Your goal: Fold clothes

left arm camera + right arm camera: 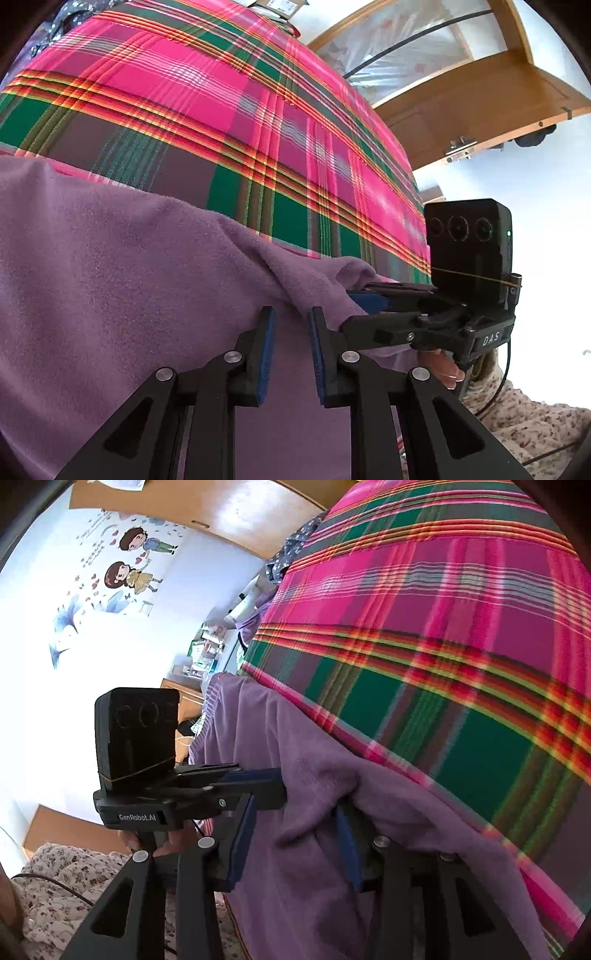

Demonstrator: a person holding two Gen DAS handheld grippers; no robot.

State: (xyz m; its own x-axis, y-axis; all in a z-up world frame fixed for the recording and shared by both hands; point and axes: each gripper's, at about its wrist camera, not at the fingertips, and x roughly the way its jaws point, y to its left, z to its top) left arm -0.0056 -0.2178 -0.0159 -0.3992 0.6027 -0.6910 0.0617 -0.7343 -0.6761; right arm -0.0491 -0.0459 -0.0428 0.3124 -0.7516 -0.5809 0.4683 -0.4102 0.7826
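A bed spread with a pink, green and red plaid cover (258,122) filled a bright room, a cartoon sticker (129,561) on the white wall and a wooden cupboard (461,103) behind. A purple fleece garment (110,258) lay bunched along the near edge of the cover. The left tongs (291,332) stood narrowly parted over the fleece, a ridge of cloth rising toward the gap; whether the pads pinched it could not be told. In the right wrist view the right tongs (295,834) stood apart, a loose fold of the purple fleece garment (314,775) hanging between the blue pads, which did not appear to press on it. Each pair of tongs showed in the other's view, close together at the same bunched stretch, the left tongs (258,779) reaching in from the side.

The likely trouble from here: with one side unheld, the soft fleece could slump into a heap, so any fold would come out crooked. The two tools, so near each other, could also knock together or catch the cover beneath along with the garment
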